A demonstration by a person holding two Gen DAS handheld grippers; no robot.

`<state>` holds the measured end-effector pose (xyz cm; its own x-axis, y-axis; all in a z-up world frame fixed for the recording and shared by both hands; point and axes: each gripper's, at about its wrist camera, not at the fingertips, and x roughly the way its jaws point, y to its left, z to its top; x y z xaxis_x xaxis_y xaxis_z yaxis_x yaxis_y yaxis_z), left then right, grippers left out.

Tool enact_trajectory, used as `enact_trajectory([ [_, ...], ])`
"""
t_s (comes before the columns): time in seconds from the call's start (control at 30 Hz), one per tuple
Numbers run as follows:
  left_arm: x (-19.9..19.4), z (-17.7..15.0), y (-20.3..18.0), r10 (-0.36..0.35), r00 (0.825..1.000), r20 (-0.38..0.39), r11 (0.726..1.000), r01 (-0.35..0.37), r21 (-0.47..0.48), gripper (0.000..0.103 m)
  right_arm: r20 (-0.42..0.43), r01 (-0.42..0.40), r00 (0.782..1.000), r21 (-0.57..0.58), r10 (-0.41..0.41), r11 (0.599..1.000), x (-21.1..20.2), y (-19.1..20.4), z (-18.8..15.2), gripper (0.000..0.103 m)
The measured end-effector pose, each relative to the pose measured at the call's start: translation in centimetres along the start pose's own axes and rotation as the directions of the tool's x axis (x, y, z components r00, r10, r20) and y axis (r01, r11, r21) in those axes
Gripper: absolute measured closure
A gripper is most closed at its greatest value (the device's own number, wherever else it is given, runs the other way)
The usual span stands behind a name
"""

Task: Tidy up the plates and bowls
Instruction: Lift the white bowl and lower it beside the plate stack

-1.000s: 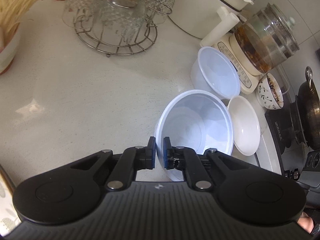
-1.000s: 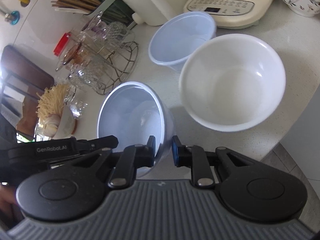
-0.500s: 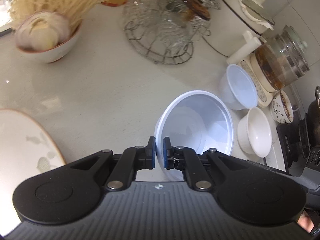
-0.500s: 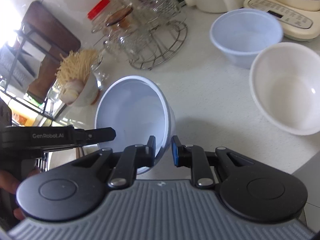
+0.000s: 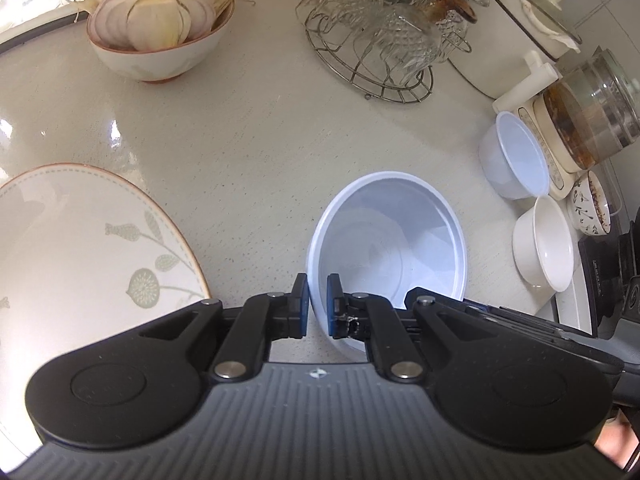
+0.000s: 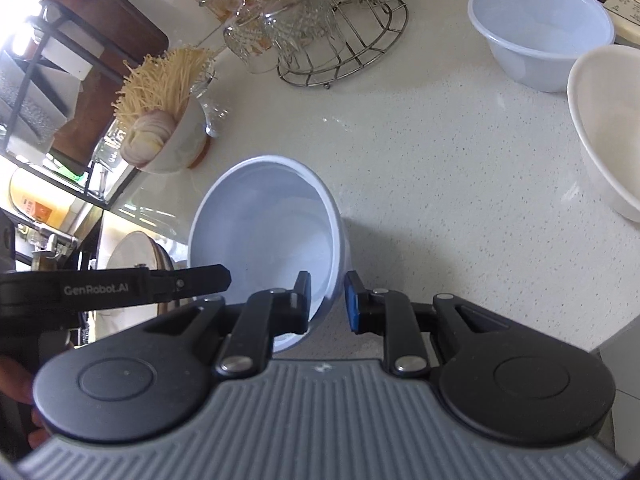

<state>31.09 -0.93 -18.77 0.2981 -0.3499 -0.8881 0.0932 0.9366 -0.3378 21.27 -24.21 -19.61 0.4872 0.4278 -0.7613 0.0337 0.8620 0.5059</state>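
A pale blue plastic bowl (image 5: pixel 400 240) hangs tilted just above the counter, held by both grippers. My left gripper (image 5: pixel 317 300) is shut on its near rim, one pad inside and one outside. My right gripper (image 6: pixel 326 296) is shut on the opposite rim of the same bowl (image 6: pixel 264 232), with its left finger inside. In the right wrist view the left gripper's black finger reaches the bowl from the left. A large leaf-patterned plate (image 5: pixel 80 248) lies at the left. A smaller pale blue bowl (image 5: pixel 516 156) and a white bowl (image 5: pixel 544 252) stand at the right.
A bowl of onion and dry noodles (image 5: pixel 160 48) sits at the back left. A wire rack of glass cups (image 5: pixel 380 40) stands behind. A glass-topped cooker (image 5: pixel 580 120) and a small patterned bowl (image 5: pixel 592 208) line the right side. The counter edge runs near the white bowl (image 6: pixel 604 128).
Both grippers have carried the pale blue bowl left along the counter, away from the two other bowls. The patterned plate and the onion bowl have come into view.
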Motion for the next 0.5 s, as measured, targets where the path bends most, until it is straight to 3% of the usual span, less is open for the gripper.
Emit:
enact_trajectory([
  [0.37, 0.57, -0.11, 0.83, 0.008, 1.0, -0.025, 1.0, -0.007, 0.022, 0.093, 0.021, -0.002, 1.0, 0.056, 0.0, 0.998, 0.1, -0.08, -0.51, 0.081],
  [0.5, -0.08, -0.05, 0.59, 0.035, 0.999, -0.014, 0.999, -0.034, 0.041, 0.073, 0.061, 0.018, 0.998, 0.048, -0.021, 0.999, -0.6, 0.42, -0.51, 0.081],
])
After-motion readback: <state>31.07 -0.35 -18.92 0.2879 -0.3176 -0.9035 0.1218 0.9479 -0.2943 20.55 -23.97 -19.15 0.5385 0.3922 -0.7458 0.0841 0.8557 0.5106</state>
